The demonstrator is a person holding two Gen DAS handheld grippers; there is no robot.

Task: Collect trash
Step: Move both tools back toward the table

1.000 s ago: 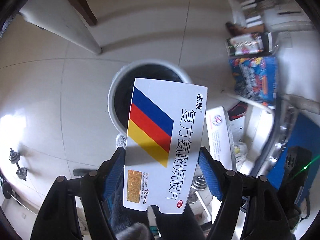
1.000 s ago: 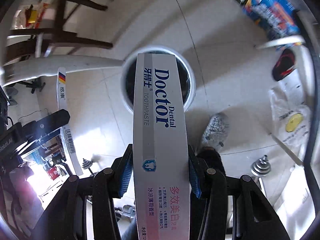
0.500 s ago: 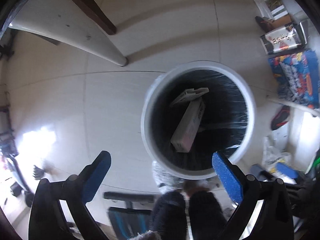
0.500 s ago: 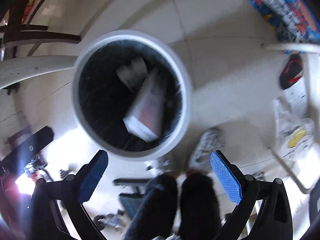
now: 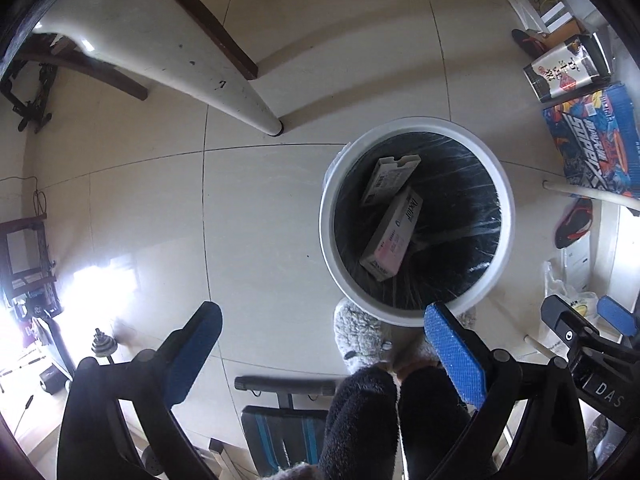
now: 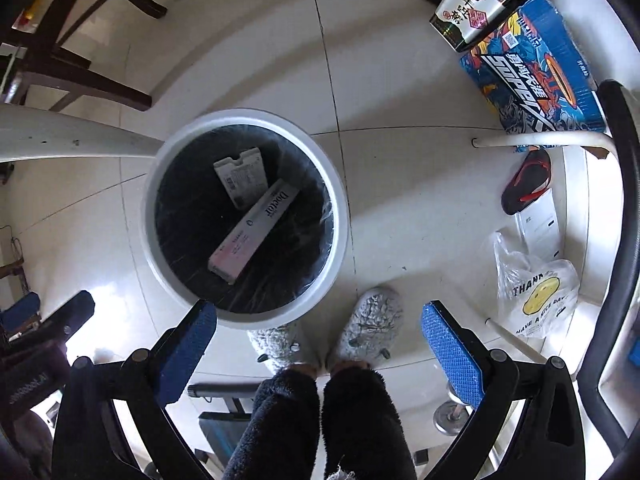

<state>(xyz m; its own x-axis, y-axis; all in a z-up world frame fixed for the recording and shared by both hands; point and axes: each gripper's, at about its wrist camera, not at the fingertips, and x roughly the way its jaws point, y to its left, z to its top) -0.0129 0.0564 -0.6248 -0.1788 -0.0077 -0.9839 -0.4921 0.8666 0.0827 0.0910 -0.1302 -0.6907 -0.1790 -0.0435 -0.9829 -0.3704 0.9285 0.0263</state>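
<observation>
A round white trash bin [image 5: 326, 236] [image 6: 340, 216] with a black liner stands on the tiled floor. Inside it lie a long toothpaste box [image 5: 394, 238] [image 6: 256, 230] and a smaller medicine box [image 5: 390, 178] [image 6: 242, 178]. My left gripper [image 5: 324, 354] hangs open above the floor, with the bin up and to its right and nothing between its blue pads. My right gripper [image 6: 318, 346] is open and empty too, with the bin up and to its left. The right gripper's blue pad [image 5: 618, 314] also shows at the right edge of the left wrist view.
A person's grey slippers [image 6: 370, 322] and dark fuzzy trouser legs [image 6: 320, 420] stand just below the bin. White table legs [image 5: 224, 92] and dark chair legs [image 6: 80, 76] are upper left. Colourful boxes [image 6: 536, 68], a sandal [image 6: 526, 182] and a plastic bag [image 6: 536, 284] lie on the right. Dumbbells [image 5: 102, 346] sit low.
Both grippers let go of their boxes and opened wide. The medicine box and the toothpaste box fell into the bin, where they now lie. Both views tilted down towards the floor.
</observation>
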